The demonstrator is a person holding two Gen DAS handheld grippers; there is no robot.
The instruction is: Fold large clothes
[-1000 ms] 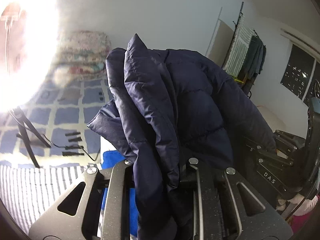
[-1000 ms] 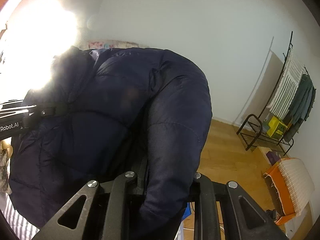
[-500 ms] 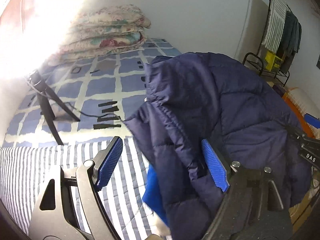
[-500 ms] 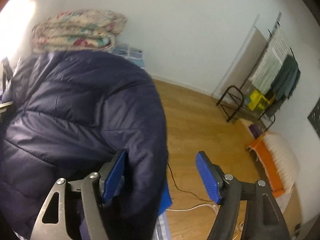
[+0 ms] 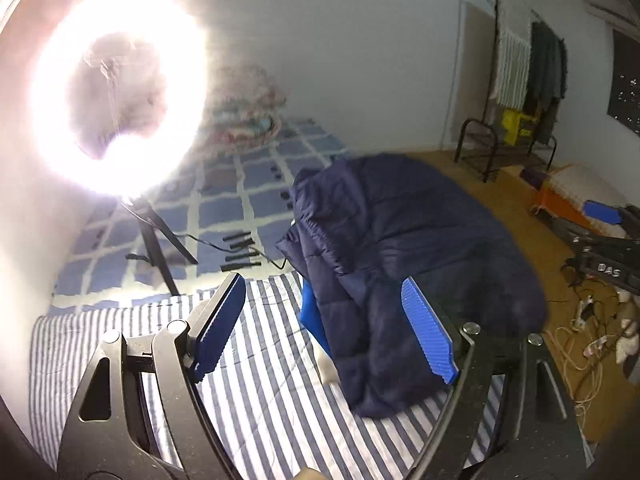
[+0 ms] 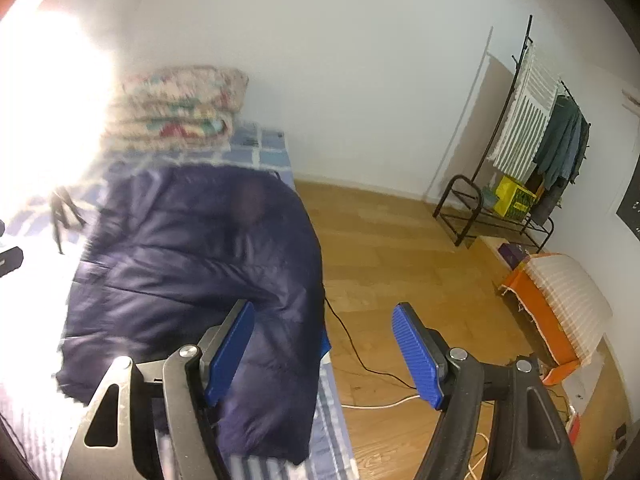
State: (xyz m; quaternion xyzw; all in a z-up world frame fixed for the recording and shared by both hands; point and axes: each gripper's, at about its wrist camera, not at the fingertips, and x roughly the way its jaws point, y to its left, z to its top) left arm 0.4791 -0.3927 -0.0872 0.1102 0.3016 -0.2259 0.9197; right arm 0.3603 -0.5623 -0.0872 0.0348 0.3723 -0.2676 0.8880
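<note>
A dark navy padded jacket (image 5: 404, 256) lies bunched in a folded heap on the striped bed cover (image 5: 120, 344), near the bed's right edge; it also shows in the right wrist view (image 6: 192, 264). My left gripper (image 5: 326, 324) is open and empty, held above the cover just in front of the jacket. My right gripper (image 6: 324, 352) is open and empty, its left finger over the jacket's near edge and its right finger over the floor. A bright blue item (image 5: 314, 320) peeks out under the jacket.
A glaring ring light (image 5: 116, 104) on a tripod (image 5: 156, 240) stands on the bed at left. Folded quilts (image 6: 180, 108) lie at the bed's head. A clothes rack (image 6: 532, 144), an orange basket (image 6: 556, 312) and cables (image 6: 360, 360) are on the wooden floor at right.
Both grippers let go of the jacket and opened wide. The jacket dropped from being held up onto the bed, and both grippers drew back from it.
</note>
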